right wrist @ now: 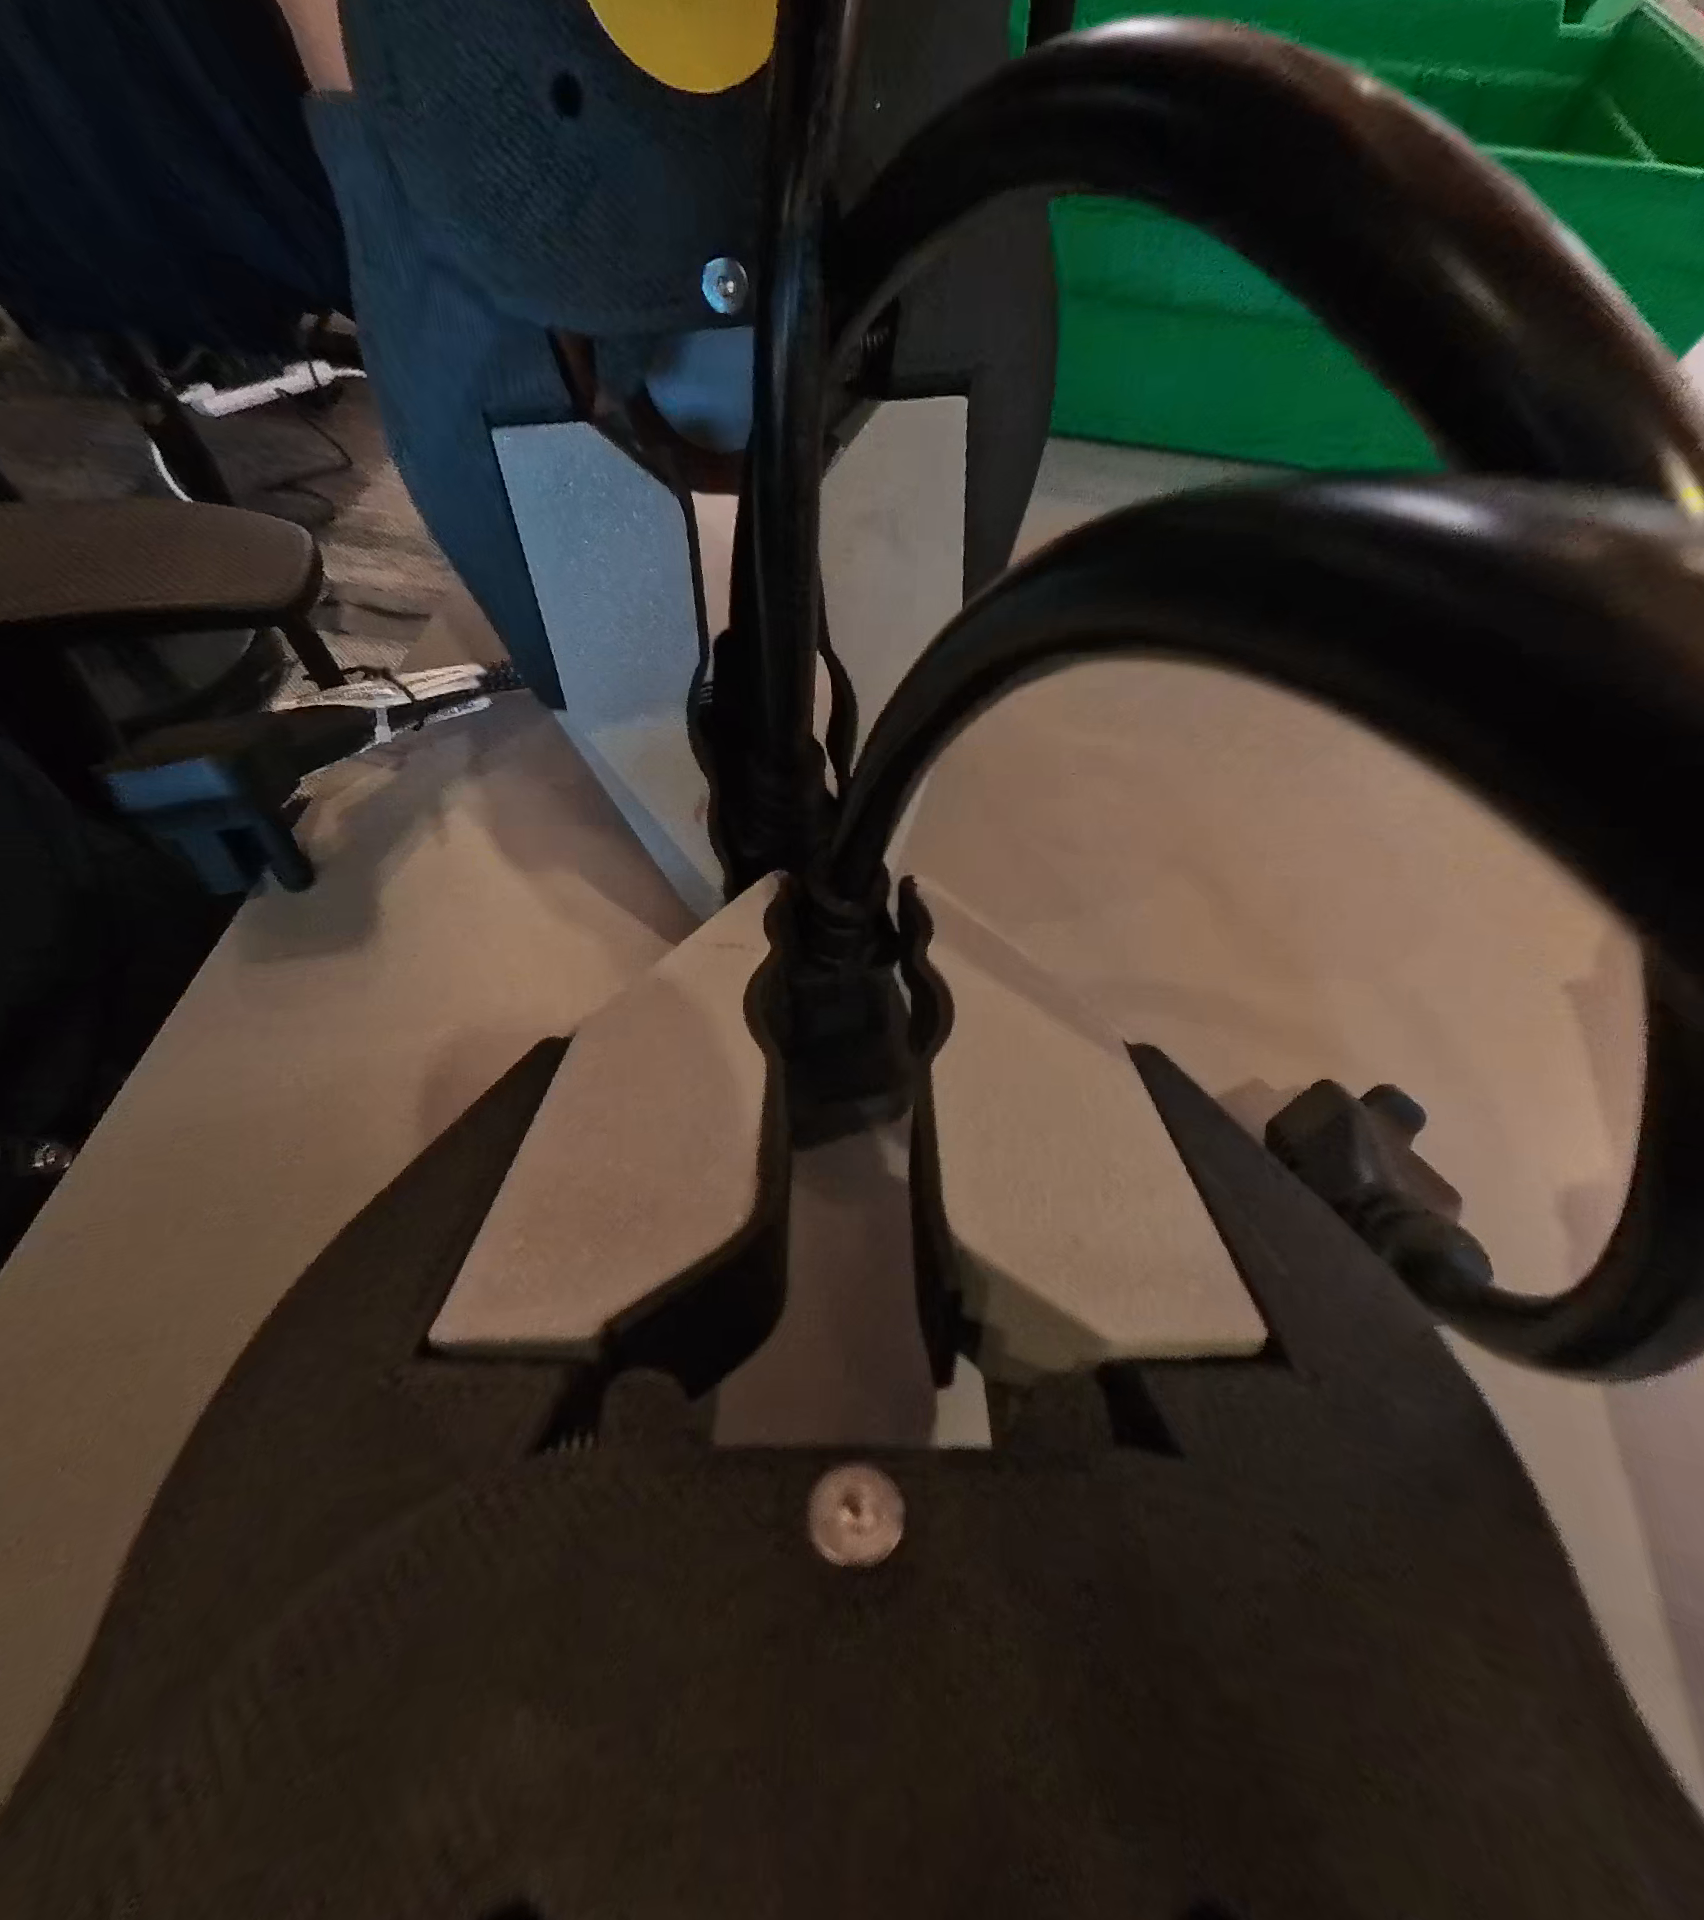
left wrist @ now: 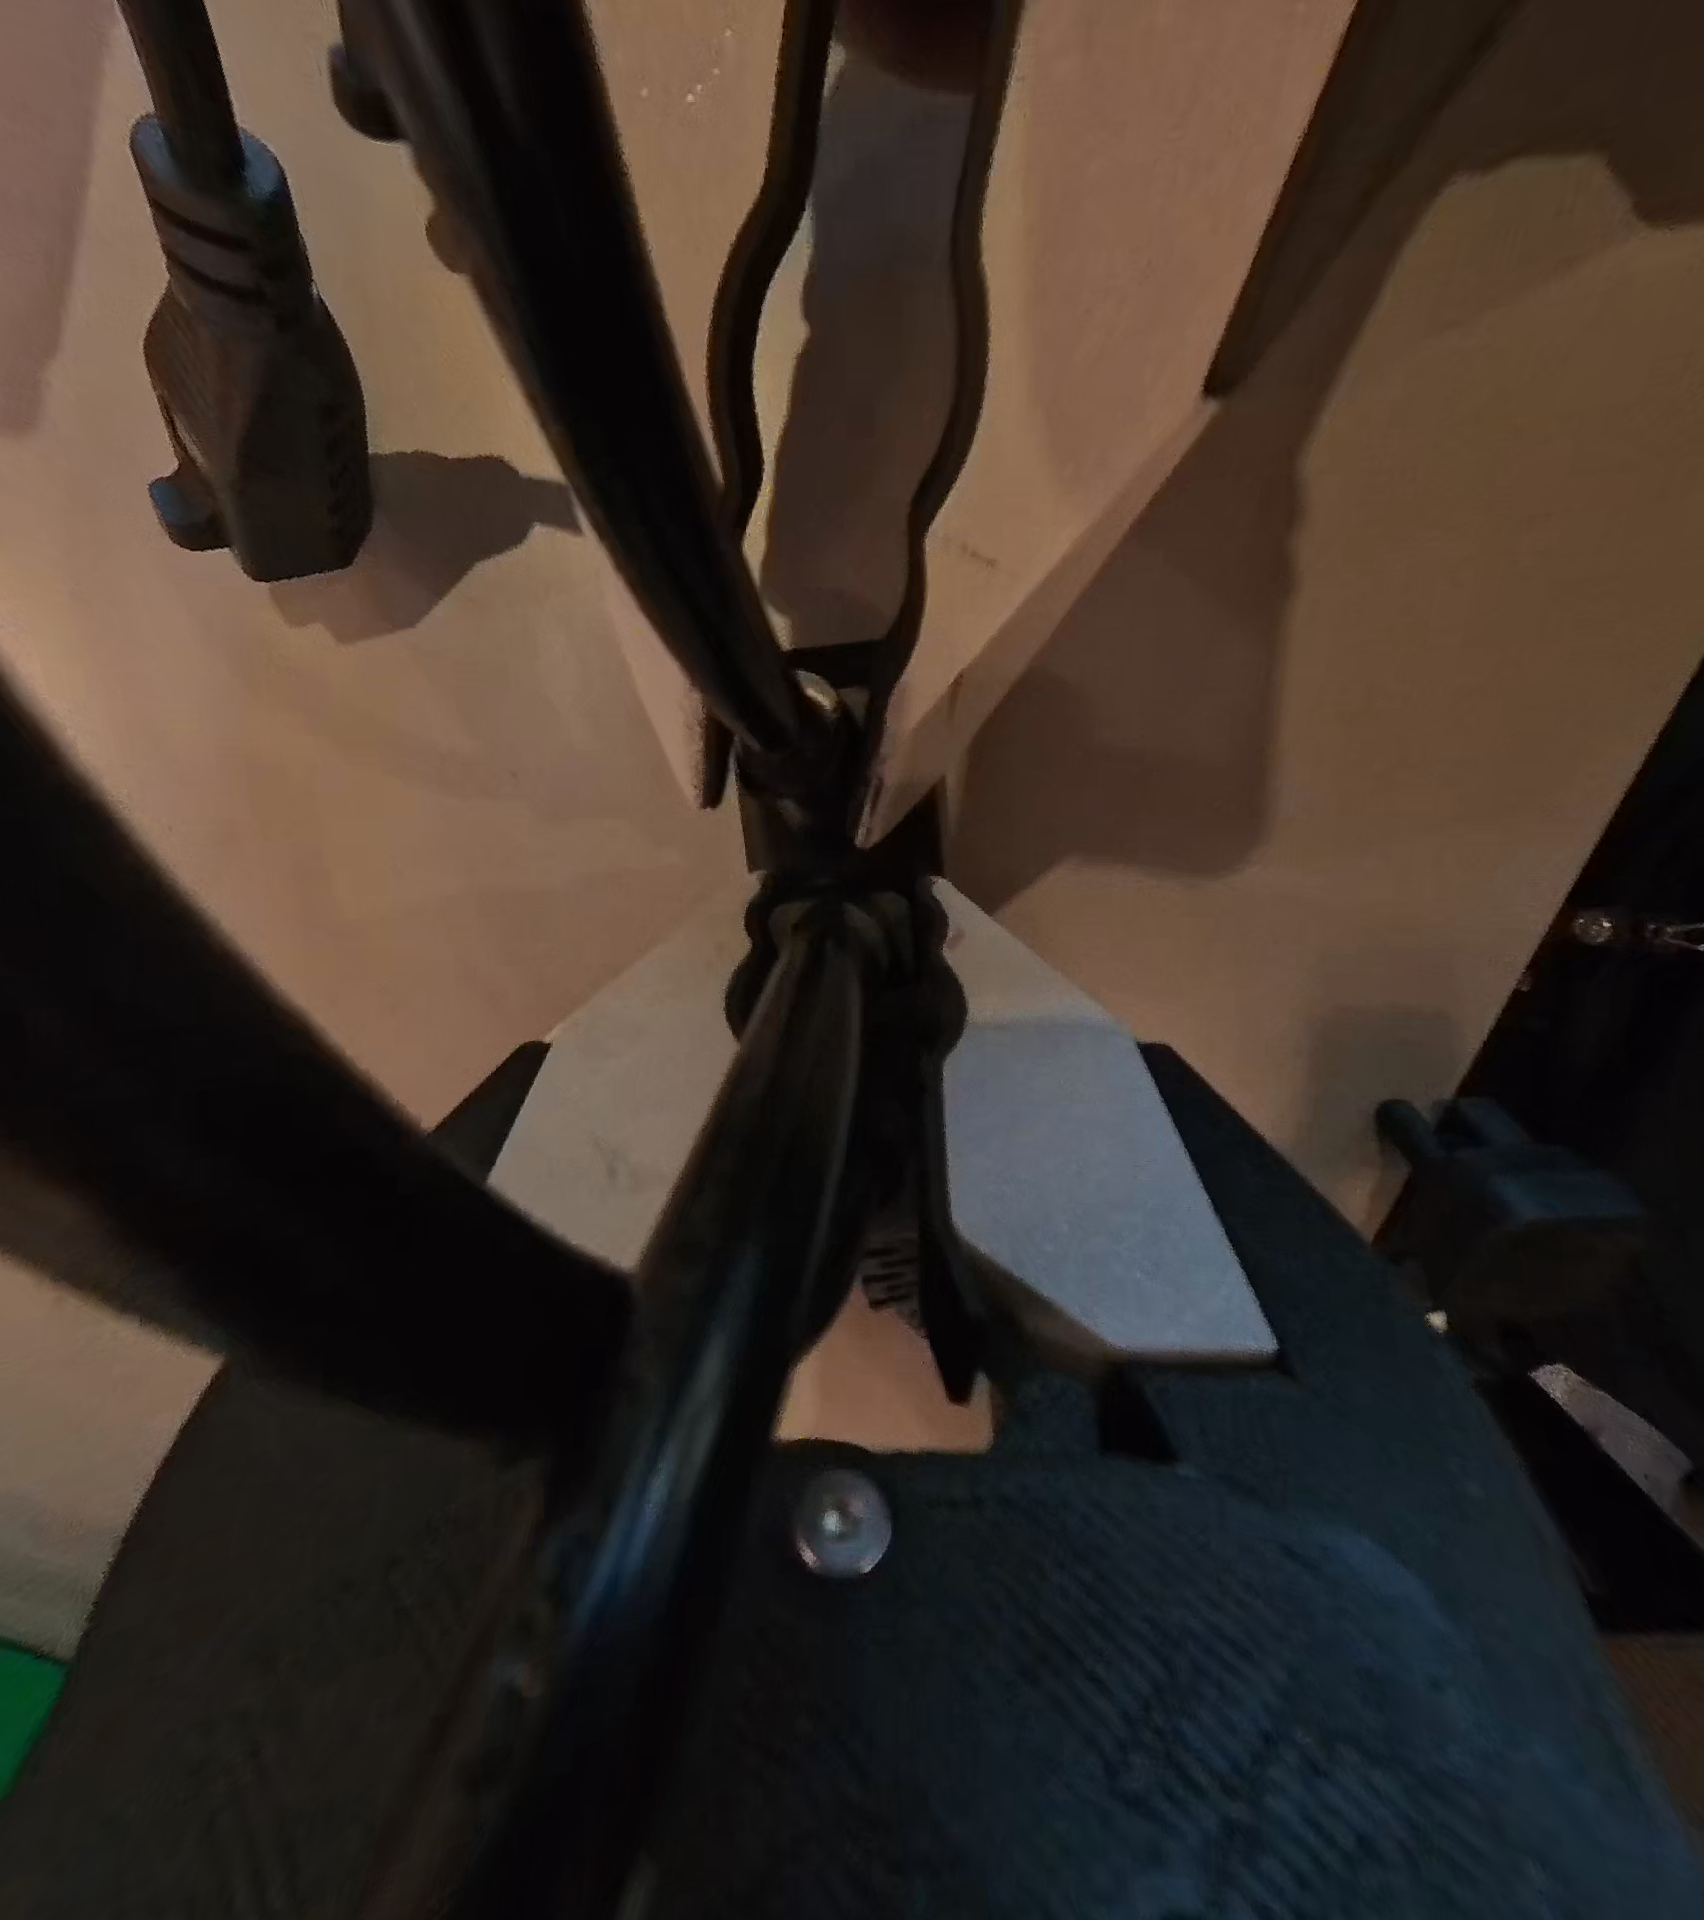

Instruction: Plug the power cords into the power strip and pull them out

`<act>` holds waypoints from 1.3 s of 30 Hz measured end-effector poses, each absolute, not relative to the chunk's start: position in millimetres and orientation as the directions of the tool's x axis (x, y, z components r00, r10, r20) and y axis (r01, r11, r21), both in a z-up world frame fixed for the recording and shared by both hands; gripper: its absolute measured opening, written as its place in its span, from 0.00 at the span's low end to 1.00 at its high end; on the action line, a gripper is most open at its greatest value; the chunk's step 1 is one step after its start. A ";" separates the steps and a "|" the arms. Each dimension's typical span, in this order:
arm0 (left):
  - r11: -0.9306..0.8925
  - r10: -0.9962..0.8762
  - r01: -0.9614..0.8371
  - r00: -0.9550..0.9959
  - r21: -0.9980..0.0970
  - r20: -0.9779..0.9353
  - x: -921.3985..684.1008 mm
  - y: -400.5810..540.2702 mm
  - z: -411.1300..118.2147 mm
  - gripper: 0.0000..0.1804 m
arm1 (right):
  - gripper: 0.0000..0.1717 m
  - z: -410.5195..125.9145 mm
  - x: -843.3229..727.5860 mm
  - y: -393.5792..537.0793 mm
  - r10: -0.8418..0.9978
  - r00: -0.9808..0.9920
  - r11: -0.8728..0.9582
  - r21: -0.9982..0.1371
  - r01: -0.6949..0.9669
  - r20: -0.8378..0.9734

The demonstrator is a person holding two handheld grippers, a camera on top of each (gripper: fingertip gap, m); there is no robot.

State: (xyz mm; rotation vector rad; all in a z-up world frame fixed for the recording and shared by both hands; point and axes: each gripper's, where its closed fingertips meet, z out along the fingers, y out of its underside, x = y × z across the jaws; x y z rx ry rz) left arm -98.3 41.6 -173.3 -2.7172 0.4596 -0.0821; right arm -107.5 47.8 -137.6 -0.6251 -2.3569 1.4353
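Left wrist view: I am clamping my left gripper (left wrist: 832, 925) on a black cord end (left wrist: 843, 997), tip to tip with the right gripper (left wrist: 806, 758), presumably to mate two connectors. A loose plug (left wrist: 245, 416) is lying on the table (left wrist: 412, 779).

Right wrist view: my right gripper (right wrist: 843, 935) is pinching a black connector (right wrist: 837, 1029); only here is a green bin (right wrist: 1347, 312) showing. No power strip is showing.

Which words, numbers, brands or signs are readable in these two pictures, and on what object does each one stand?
No text can be read.
Pale marks on the black plug in the middle of the left wrist view: too blurred.
Yellowish print on the thick black power cord: too small and blurred.
White tags on the cable bundle beyond the table edge: too blurred.
Round yellow patch: no writing shows.
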 end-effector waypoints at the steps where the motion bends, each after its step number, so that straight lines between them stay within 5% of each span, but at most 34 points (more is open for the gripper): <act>1: -0.872 -0.328 -0.304 0.945 -0.384 -0.001 -97.8 40.8 -173.2 0.13 | 0.10 -137.3 -107.8 47.6 0.514 -0.857 0.398 -0.895 0.199 0.038; 9: -0.865 -0.341 -0.318 0.940 -0.389 -0.011 -96.8 41.2 -173.7 0.14 | 0.17 -137.9 -104.0 46.5 0.440 -0.898 0.345 -0.921 0.180 -0.010; 20: -0.882 -0.339 -0.314 0.941 -0.352 0.009 -96.6 40.8 -174.2 0.13 | 0.13 -163.9 -101.7 43.0 0.381 -0.924 0.470 -0.856 0.216 -0.024; 39: -0.913 -0.317 -0.305 0.949 -0.269 0.000 -96.8 41.0 -174.8 0.13 | 0.10 -160.7 -105.0 37.6 0.440 -0.897 0.430 -0.865 0.260 -0.051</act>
